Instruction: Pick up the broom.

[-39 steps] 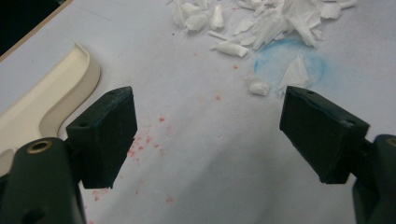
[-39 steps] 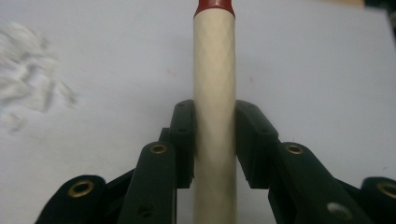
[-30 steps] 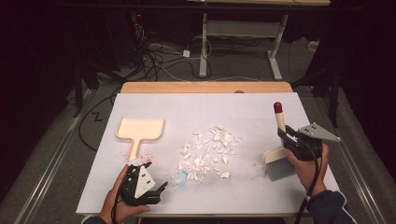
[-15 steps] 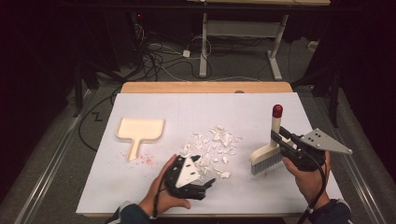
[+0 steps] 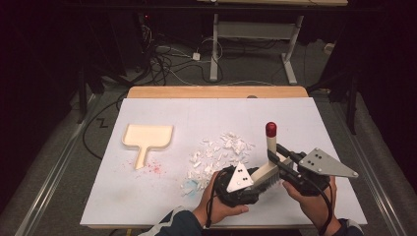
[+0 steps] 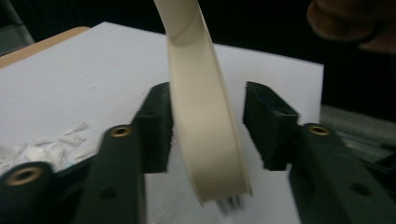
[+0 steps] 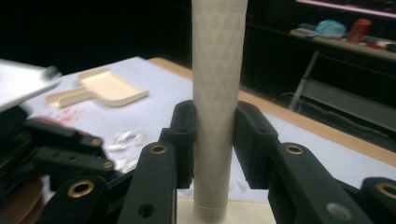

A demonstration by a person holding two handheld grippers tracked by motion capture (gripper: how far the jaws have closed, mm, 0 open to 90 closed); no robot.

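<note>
Jaws of the right gripper [image 7: 212, 140] squeezed the brush [image 5: 268, 169] handle while the left gripper [image 6: 208, 128], closing, steadied its head near the tabletop's [image 5: 162, 201] front edge.

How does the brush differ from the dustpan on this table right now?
The brush is clamped by its handle in the jaws of the right gripper; the dustpan lies flat and untouched on the table's left side. The brush handle ends in a red tip; the dustpan is plain all over. Both share the same cream colour.
</note>
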